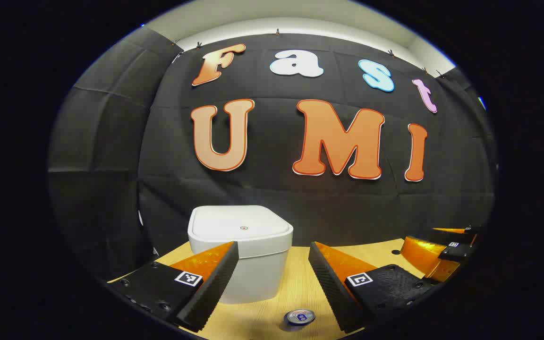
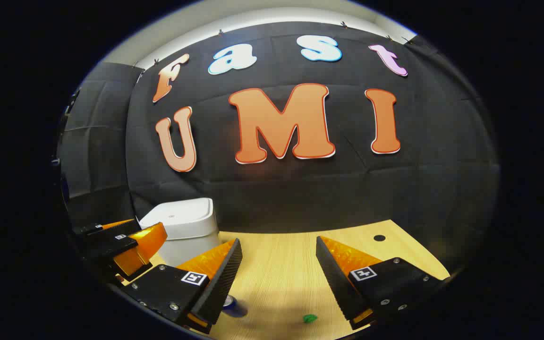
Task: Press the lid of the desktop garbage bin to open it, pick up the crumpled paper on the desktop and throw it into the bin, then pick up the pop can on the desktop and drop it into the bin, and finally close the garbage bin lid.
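A white square bin (image 1: 241,250) with its lid flat and shut stands on the wooden desk (image 1: 300,288), just beyond my left gripper (image 1: 274,257), which is open with nothing between its fingers. A pop can (image 1: 300,317) stands upright near the desk's front, below the gap between those fingers. In the right gripper view my right gripper (image 2: 279,257) is open and holds nothing, raised over the desk (image 2: 281,269). The can (image 2: 234,306) shows beside its left finger. A small green crumpled paper (image 2: 309,318) lies near the front edge. The bin (image 2: 182,229) sits at the left.
The right gripper (image 1: 442,255) shows at the far right of the left gripper view, and the left gripper (image 2: 125,245) at the left of the right gripper view, in front of the bin. A round hole (image 2: 379,237) is in the desk's far right part. Black cloth walls close in the back.
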{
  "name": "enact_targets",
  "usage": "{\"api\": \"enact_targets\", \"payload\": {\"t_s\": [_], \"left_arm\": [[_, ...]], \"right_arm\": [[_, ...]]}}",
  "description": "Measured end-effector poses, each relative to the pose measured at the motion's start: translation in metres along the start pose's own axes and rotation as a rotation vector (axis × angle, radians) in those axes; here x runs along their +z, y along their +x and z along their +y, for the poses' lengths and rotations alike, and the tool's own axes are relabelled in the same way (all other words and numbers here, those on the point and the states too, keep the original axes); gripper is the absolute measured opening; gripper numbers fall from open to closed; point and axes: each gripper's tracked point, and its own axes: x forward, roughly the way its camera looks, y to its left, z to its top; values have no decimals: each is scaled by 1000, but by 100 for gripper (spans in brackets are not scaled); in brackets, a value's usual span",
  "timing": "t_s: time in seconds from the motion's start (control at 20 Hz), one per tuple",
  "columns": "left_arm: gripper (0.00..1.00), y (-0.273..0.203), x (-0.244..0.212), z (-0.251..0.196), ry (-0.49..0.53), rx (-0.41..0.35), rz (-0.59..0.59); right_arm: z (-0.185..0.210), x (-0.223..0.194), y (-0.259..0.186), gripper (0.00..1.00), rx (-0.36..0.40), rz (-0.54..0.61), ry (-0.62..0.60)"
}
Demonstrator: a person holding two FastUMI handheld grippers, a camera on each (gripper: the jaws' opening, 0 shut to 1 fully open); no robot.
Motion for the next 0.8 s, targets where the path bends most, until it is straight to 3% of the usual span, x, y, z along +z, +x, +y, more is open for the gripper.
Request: {"api": "enact_targets", "payload": {"t_s": [0.25,0.55,0.8], "left_arm": [[95,-10,3,-6,-3,37,-8],[95,-2,9,-24,36,-29,-11],[95,4,11,-32,29,-62,-17]], "right_arm": [[-10,-2,1,94,8,14,-4],[-13,26,-3,94,-28,-118,-52],[-10,13,-1,94,-41,-73,-59]]}}
